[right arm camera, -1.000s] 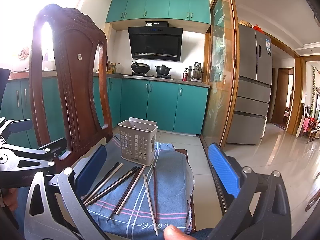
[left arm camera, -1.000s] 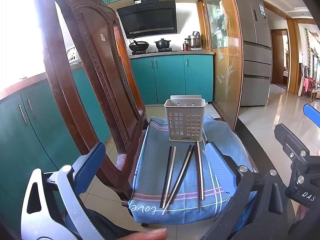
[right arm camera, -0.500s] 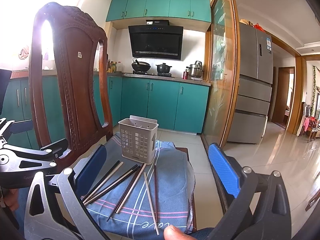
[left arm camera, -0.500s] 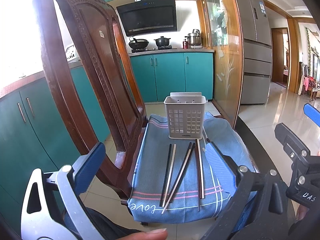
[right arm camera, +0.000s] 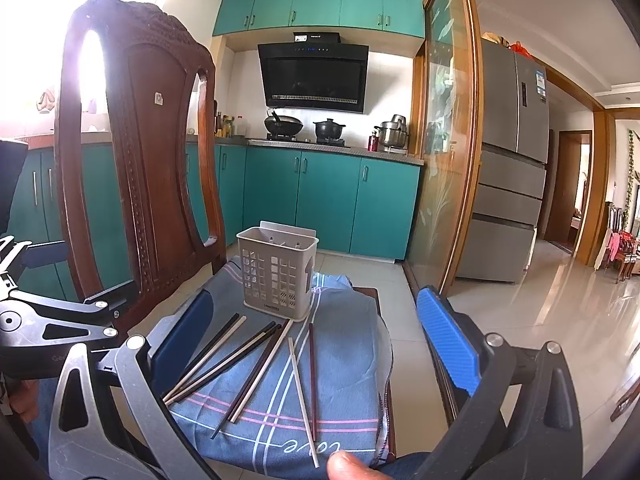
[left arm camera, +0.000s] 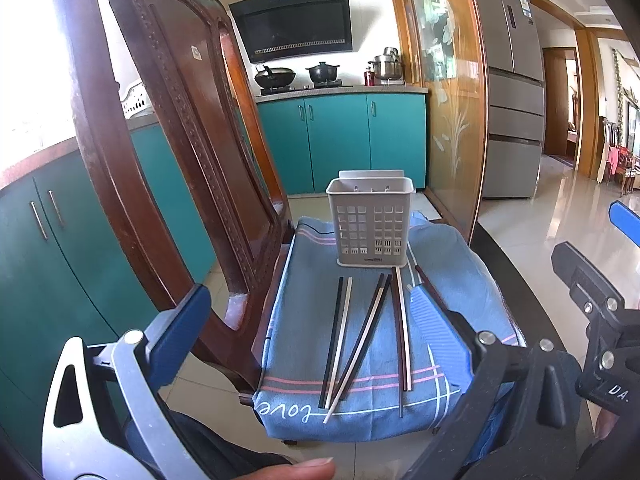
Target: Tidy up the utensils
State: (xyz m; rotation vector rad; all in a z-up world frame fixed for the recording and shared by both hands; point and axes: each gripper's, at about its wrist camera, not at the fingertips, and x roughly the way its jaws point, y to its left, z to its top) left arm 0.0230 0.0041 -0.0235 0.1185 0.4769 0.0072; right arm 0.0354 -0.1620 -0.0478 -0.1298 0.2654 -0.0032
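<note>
Several dark and pale chopsticks (left arm camera: 360,340) lie loose on a blue cloth (left arm camera: 296,320) over a chair seat; they also show in the right wrist view (right arm camera: 256,364). A grey perforated utensil holder (left arm camera: 371,224) stands upright and empty at the far end of the cloth, also in the right wrist view (right arm camera: 276,276). My left gripper (left arm camera: 308,320) is open and empty, near the front of the seat. My right gripper (right arm camera: 316,340) is open and empty, above the near edge of the cloth.
A carved wooden chair back (left arm camera: 168,140) rises on the left, close to the left gripper. Teal cabinets (right arm camera: 332,196), a stove with pots, a glass door (right arm camera: 448,160) and a fridge stand behind. Tiled floor lies around the chair.
Both views have shifted only slightly; the holder and chopsticks sit where they were and both grippers stay open.
</note>
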